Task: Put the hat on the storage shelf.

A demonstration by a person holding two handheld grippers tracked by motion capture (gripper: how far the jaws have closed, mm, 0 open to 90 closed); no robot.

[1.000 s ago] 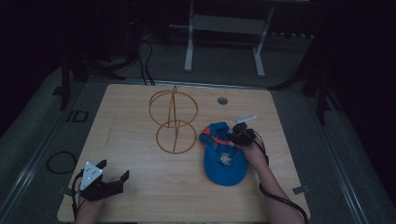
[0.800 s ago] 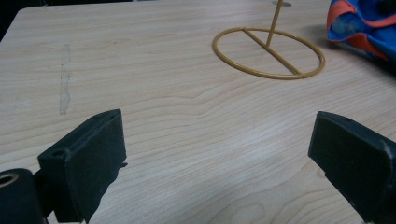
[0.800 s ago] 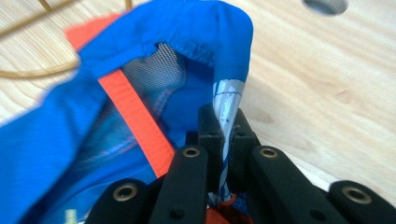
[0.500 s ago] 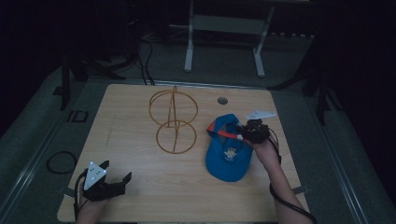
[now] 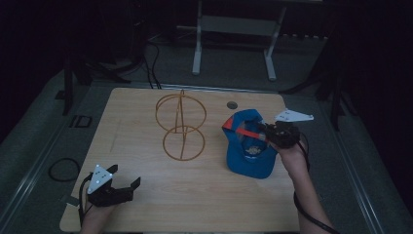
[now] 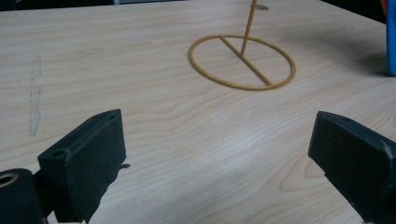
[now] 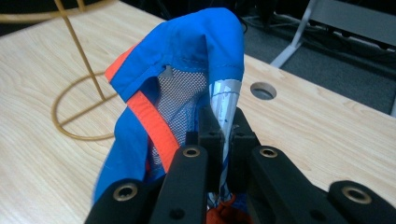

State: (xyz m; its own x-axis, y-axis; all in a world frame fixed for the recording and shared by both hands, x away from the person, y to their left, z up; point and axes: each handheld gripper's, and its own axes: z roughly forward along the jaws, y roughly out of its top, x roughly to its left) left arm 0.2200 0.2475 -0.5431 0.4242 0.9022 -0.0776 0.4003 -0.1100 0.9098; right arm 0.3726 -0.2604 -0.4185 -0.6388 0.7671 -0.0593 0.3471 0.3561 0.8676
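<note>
The wooden table [image 5: 146,126] carries the same layout as a second ago, with the yellow wire stand [image 5: 181,124] upright near its middle, two rings joined by a thin post, and untouched; what has changed lies on the right side, where the blue cap [image 5: 248,146] no longer lies flat; its back edge, with the orange strap [image 5: 246,132], is now lifted clear of the wood while the brim end hangs down toward the person, and whether that lower end brushes the table is hard to tell in this dim light. The right gripper [image 5: 265,135] has risen with it; in the right gripper view its jaws stand pinched together on a fold of the cap's fabric beside the mesh lining [image 7: 180,91], so the grip looks firm. The left gripper [image 5: 127,187] sits low at the near left corner, its jaws spread wide with nothing between them, and it has barely shifted; from its own view the stand's base ring [image 6: 242,61] lies ahead on bare wood. I judge that the pick-up is done and the carry has begun; the likely aim is to bring the cap over to the stand and set it on the upper ring, which calls for a leftward move with the cap kept high enough to clear the wire.
</note>
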